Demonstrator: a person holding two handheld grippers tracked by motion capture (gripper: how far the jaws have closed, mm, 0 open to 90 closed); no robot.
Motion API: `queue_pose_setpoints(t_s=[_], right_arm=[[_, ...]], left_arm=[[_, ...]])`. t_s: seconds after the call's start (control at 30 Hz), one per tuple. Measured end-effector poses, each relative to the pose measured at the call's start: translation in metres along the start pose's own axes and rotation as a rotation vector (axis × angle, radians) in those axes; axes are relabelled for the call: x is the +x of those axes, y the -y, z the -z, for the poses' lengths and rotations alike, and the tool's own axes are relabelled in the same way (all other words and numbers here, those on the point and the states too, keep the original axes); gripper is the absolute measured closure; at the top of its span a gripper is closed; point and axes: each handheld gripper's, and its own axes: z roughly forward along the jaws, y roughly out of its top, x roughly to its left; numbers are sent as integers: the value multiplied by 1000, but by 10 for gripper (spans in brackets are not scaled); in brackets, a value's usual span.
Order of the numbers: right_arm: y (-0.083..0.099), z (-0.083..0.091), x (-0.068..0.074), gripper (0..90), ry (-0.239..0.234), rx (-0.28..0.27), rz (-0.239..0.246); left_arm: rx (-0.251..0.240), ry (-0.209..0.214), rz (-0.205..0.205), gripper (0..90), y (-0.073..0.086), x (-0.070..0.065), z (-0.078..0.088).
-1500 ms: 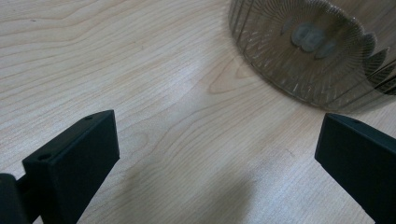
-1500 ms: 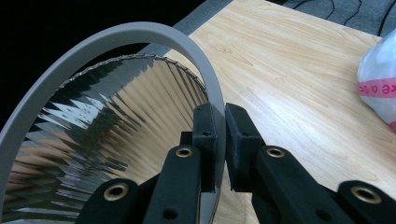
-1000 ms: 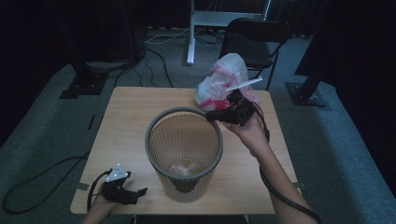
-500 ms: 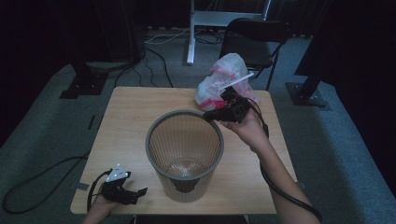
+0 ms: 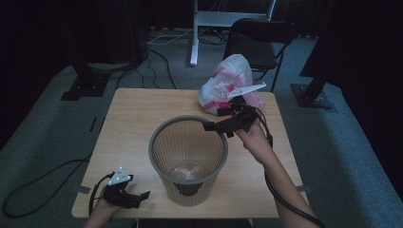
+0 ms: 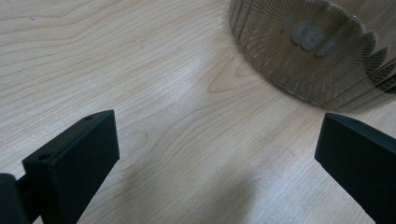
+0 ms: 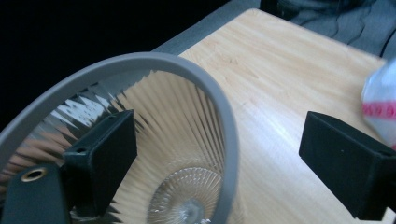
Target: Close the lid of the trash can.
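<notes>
A grey ribbed wastebasket [image 5: 151, 151] stands upright in the middle of the wooden table [image 5: 135, 116], with nothing loose inside it. Behind it at the table's far edge lies a white plastic bag [image 5: 222, 86] with red print. My right gripper [image 5: 216, 119] hovers at the basket's far right rim [image 7: 225, 116]. Its jaws have just been opening and now stand wide, one inside the rim and one outside, pressing on nothing. The bag [image 7: 380, 100] shows at that view's right edge. My left gripper [image 5: 140, 198] rests open at the front left, with the basket's foot [image 6: 317, 51] beyond it.
A black chair [image 5: 259, 40] and a white desk leg [image 5: 194, 33] stand on the carpet behind the table. Cables run over the floor at the left. Bare tabletop lies to the left of the basket.
My right gripper has shifted from the bag's base toward the basket rim, and its jaws have spread wide. The bag, the basket and my left gripper have stayed put.
</notes>
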Motion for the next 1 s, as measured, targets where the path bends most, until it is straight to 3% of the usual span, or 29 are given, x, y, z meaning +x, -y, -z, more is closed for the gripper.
queue_pose_setpoints(t_s=[0.17, 0.3, 0.57, 0.73, 1.0], right_arm=[[6, -2, 13, 108, 63, -61, 49], [9, -3, 18, 108, 67, -71, 79], [13, 1, 18, 109, 61, -121, 73], [22, 9, 17, 109, 58, -186, 62], [33, 11, 14, 109, 72, -201, 50]], left_arm=[[-1, -1, 2, 0, 0, 0, 0], [-3, 2, 3, 0, 0, 0, 0], [1, -3, 5, 0, 0, 0, -1], [4, -3, 9, 0, 0, 0, -2], [0, -4, 17, 0, 1, 1, -1]])
